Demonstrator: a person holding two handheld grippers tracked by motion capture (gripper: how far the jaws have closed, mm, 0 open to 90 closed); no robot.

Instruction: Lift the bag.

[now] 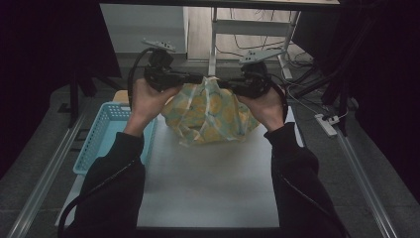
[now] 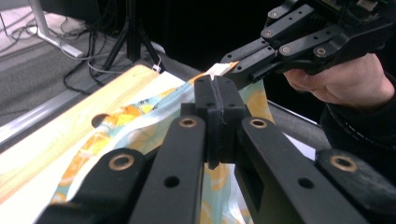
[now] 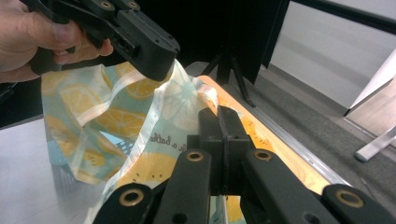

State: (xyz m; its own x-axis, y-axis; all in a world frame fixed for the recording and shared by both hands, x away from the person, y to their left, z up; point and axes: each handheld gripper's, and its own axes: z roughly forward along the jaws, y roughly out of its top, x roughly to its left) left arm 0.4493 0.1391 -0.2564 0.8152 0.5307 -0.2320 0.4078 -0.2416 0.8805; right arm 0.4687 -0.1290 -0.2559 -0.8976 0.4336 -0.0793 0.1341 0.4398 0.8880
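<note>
White table [image 1: 208, 188] nearest, bare at front. Blue basket [image 1: 101, 134] at table's left edge. Above table's far half, lemon-print cloth [image 1: 210, 111] hangs lifted. Left gripper [image 1: 197, 78] clamped tight on cloth's top edge; right gripper [image 1: 224, 83] likewise, just beside it.

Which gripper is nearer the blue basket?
Left. The left gripper, shut on the lemon-print cloth, hangs just above and right of the blue basket. The right gripper, also shut on the cloth, is farther right, across the cloth from it.
</note>
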